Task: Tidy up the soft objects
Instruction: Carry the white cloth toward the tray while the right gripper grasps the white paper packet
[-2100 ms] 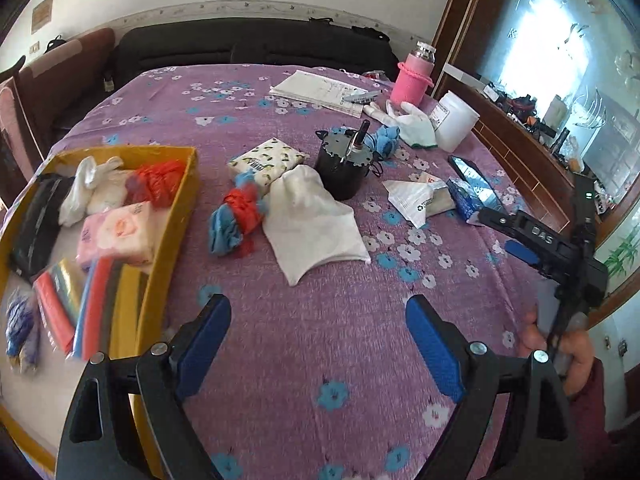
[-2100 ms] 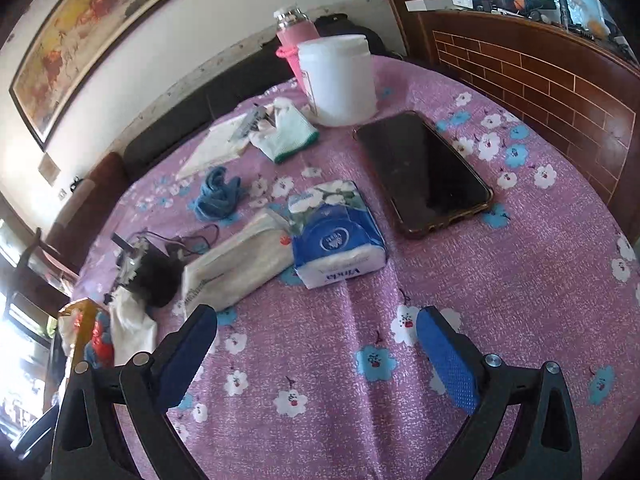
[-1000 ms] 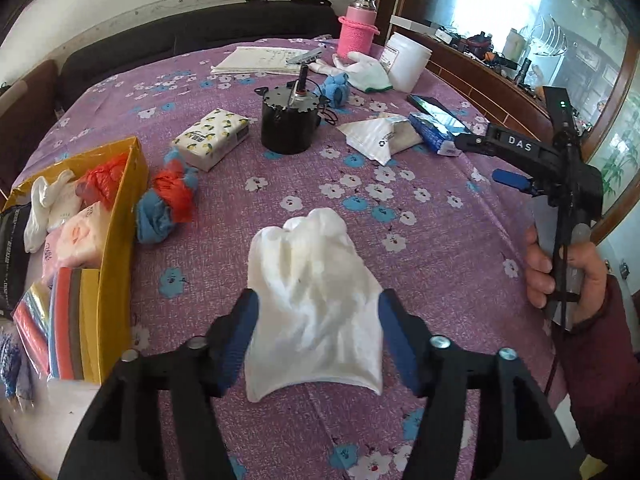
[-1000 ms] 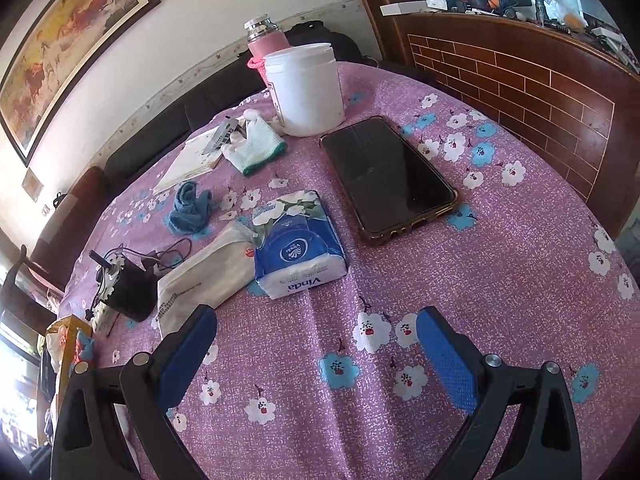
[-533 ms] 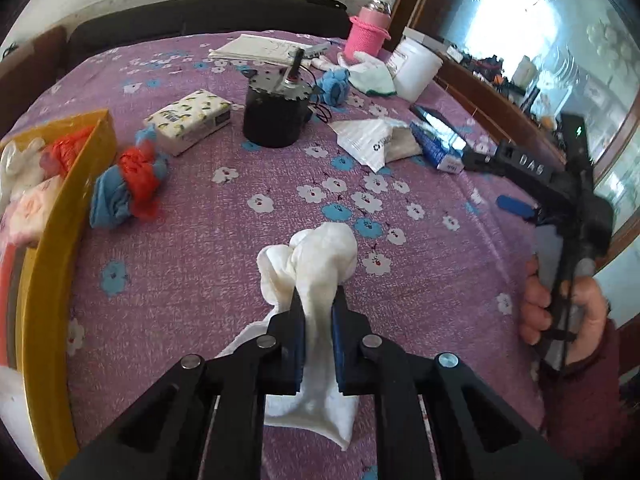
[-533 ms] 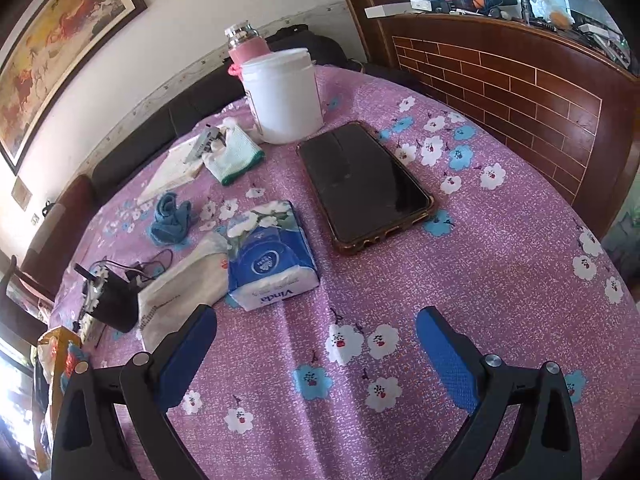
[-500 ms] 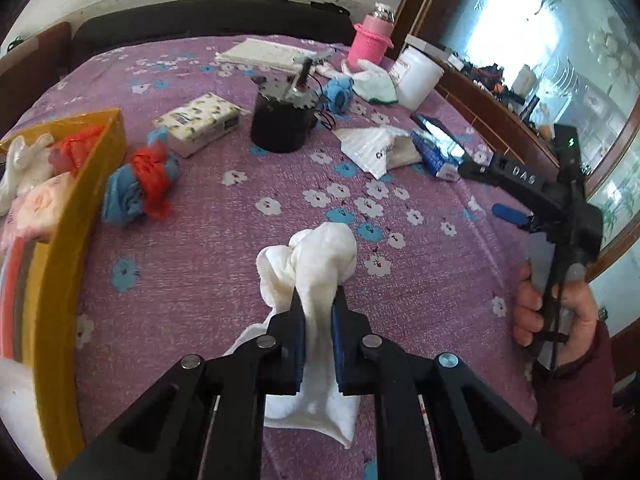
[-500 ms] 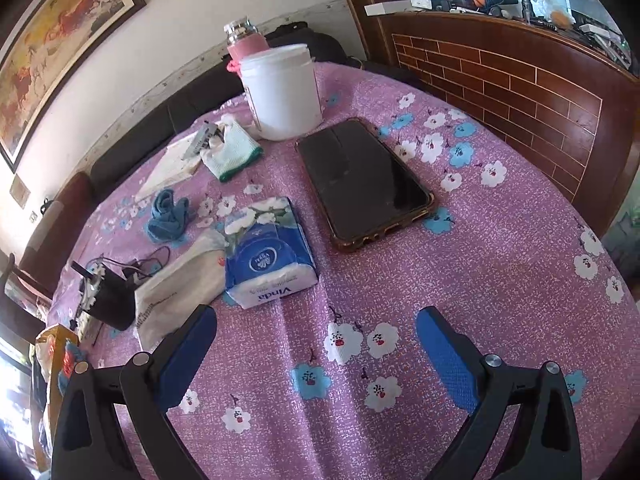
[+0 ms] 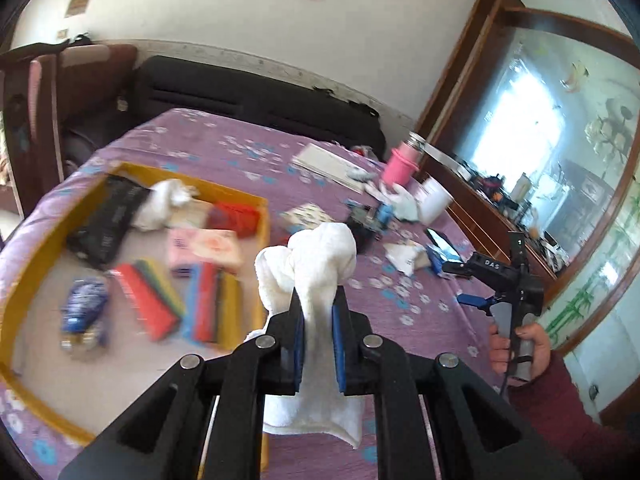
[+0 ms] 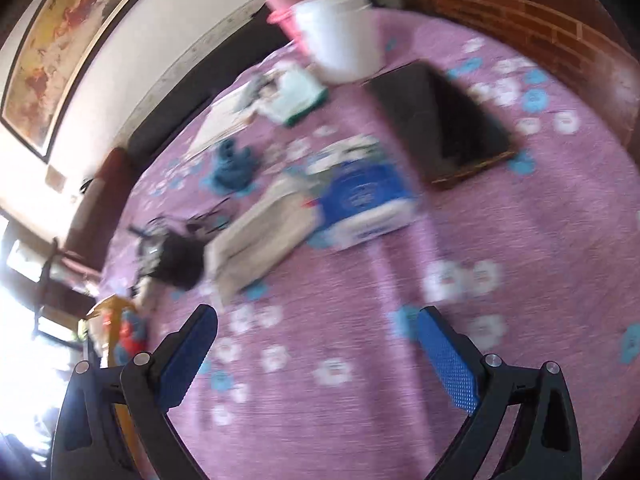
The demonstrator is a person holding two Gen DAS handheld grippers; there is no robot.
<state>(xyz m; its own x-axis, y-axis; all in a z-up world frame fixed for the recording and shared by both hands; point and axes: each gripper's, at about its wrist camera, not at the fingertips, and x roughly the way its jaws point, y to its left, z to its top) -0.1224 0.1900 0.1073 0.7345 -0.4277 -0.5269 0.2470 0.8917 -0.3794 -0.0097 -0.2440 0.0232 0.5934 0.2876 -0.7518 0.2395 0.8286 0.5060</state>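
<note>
My left gripper is shut on a white cloth and holds it lifted above the purple flowered table, beside the right wall of a yellow tray. The tray holds soft things: a white cloth, a pink tissue pack, a red cloth, coloured sponges and a black pouch. My right gripper is open and empty above the table; it also shows in the left wrist view. A blue tissue pack and a beige pouch lie ahead of it.
A phone, a white tub, a pink bottle, a green-edged glove, a blue cloth, a black motor and papers lie on the table. A red-blue cloth lies by the tray corner.
My left gripper has closed on the white cloth, lifted it off the table and swung left toward the yellow tray. My right gripper has stayed open and shifted a little.
</note>
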